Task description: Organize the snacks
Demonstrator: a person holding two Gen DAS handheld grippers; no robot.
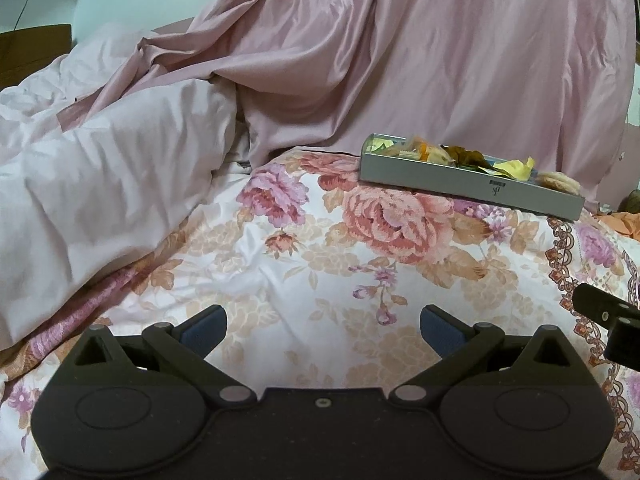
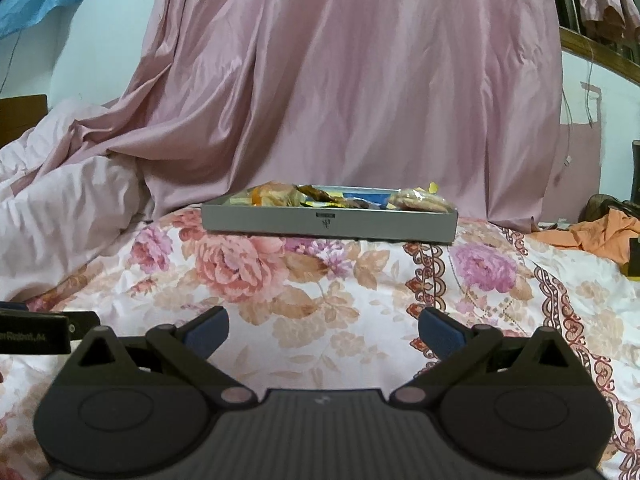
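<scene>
Nearest, the left claw [image 1: 323,326] and right claw [image 2: 323,328] both hung released and empty over the floral bedspread [image 2: 312,304]. Farther back on the bed sat a shallow grey tray [image 2: 280,220] heaped with wrapped snacks [image 2: 416,200], before a pink curtain [image 2: 360,80].

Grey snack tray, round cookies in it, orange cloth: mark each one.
Grey snack tray [image 2: 260,222]: right wrist view, on its front wall.
Round cookies [image 2: 420,201]: right wrist view, on the wrapped stack at the tray's right end.
Orange cloth [image 2: 600,234]: right wrist view, on its crumpled middle.
</scene>
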